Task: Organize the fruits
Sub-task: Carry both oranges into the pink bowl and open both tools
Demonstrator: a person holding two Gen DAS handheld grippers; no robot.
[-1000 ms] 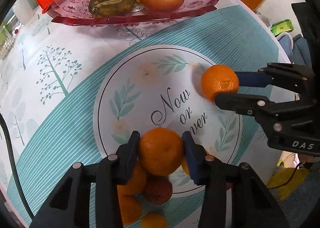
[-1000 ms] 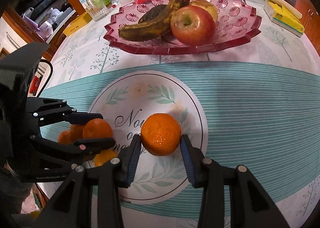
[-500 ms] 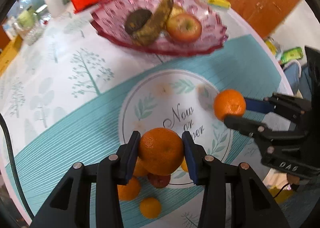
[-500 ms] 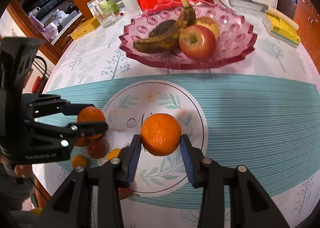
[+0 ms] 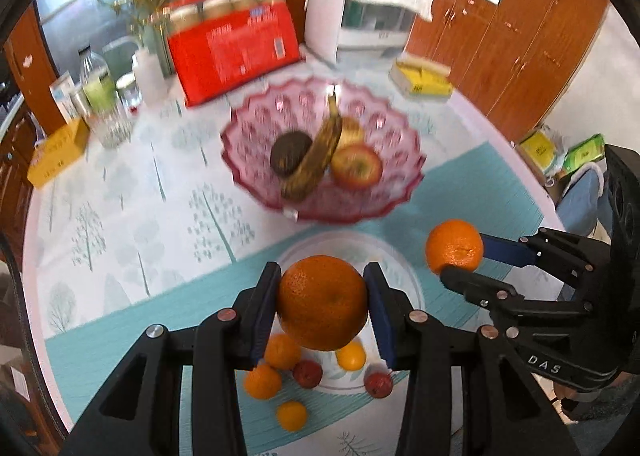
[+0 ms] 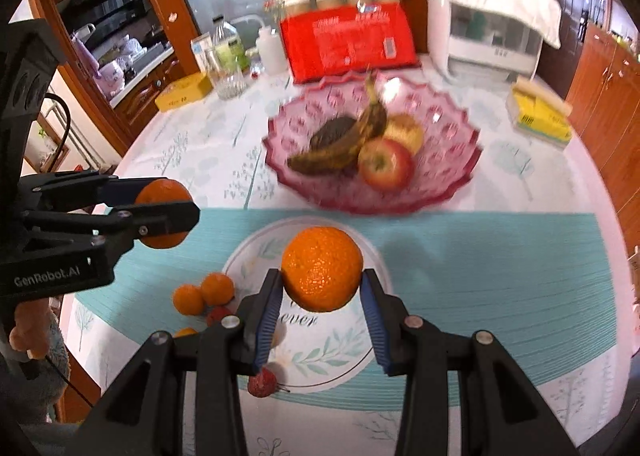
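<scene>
My left gripper [image 5: 323,306] is shut on an orange [image 5: 323,302], held in the air above the round "Now or never" mat [image 5: 404,276]. In the right wrist view the same gripper [image 6: 160,212] shows at the left with its orange [image 6: 162,192]. My right gripper [image 6: 322,292] is shut on a second orange [image 6: 322,268], which also appears at the right of the left wrist view [image 5: 454,246]. A pink glass fruit bowl [image 5: 248,160] farther back holds a brown banana [image 5: 314,162], a red apple [image 5: 356,166] and a dark avocado [image 5: 290,152]. Several small oranges [image 5: 262,380] and red fruits [image 5: 307,372] lie on the mat's near side.
Behind the bowl stand a red package [image 5: 232,52], a white appliance [image 5: 360,28], bottles and a glass [image 5: 108,112], a yellow box [image 5: 58,152] and a yellow pack [image 5: 424,80]. Wooden cabinets [image 5: 520,36] rise to the right of the table.
Both grippers have risen with their oranges, the left one more. The bowl and the back of the table now come into fuller view and the loose fruits look smaller below.
</scene>
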